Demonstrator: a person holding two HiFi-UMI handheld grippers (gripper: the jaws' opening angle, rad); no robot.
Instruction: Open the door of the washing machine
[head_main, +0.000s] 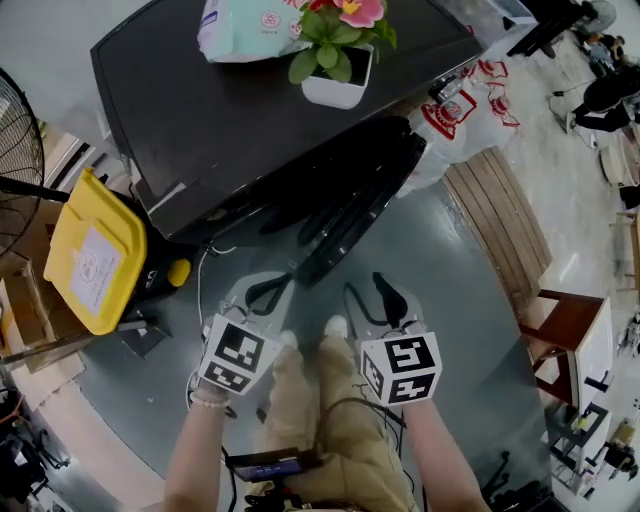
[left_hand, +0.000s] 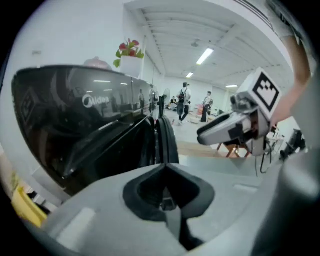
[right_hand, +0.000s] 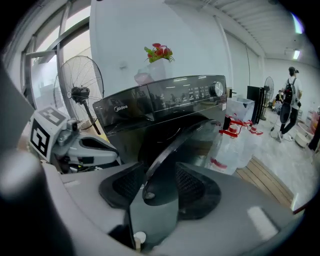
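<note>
The black washing machine (head_main: 250, 100) stands ahead of me, its round door (head_main: 355, 205) swung out toward me. My left gripper (head_main: 268, 292) hangs just left of the door's free edge, with its jaws shut and nothing between them. In the left gripper view the jaws (left_hand: 165, 172) meet below the door's rim (left_hand: 162, 137). My right gripper (head_main: 372, 300) is just right of the door's edge and open. In the right gripper view the door's edge (right_hand: 165, 155) runs down into the gap between the pads (right_hand: 197, 185), which stand apart from it.
A white flower pot (head_main: 340, 75) and a pack of wipes (head_main: 245, 30) sit on the machine's top. A yellow-lidded bin (head_main: 90, 255) and a fan (head_main: 15, 150) stand at the left. At the right are plastic bags (head_main: 460, 120), a wooden slatted platform (head_main: 500, 220) and a brown chair (head_main: 565, 320).
</note>
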